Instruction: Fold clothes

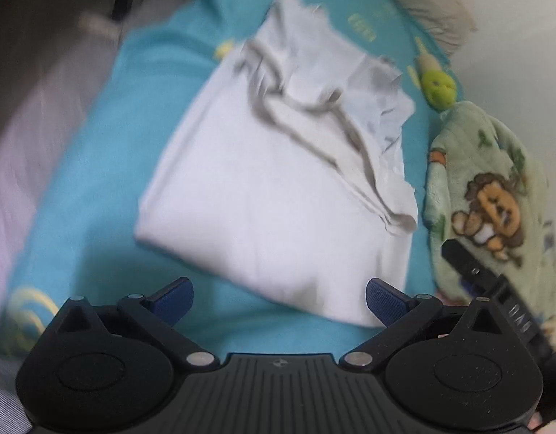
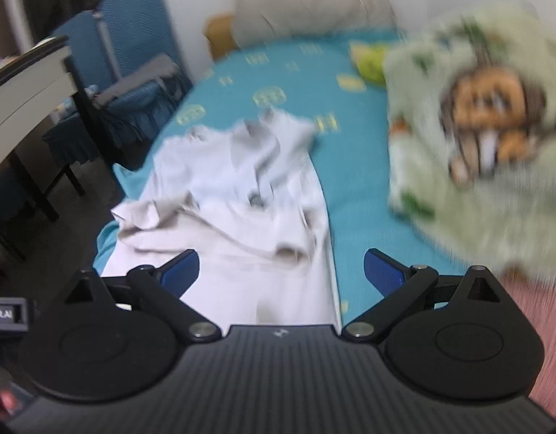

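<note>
Left wrist view: a white garment (image 1: 263, 195) lies partly folded on the teal bed sheet (image 1: 97, 152), both grippers wide apart and empty.

The left gripper (image 1: 279, 300) hangs over the garment's near edge; its far part is crumpled. A green blanket with a cartoon lion (image 1: 491, 195) sits just right of it. In the right wrist view, the right gripper (image 2: 281, 271) hovers above the garment's near end, a beige pillow (image 2: 314, 7) at the bed's far end.

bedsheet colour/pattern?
Teal bedsheet with pale yellow printed motifs; clearest in the right wrist view.
</note>
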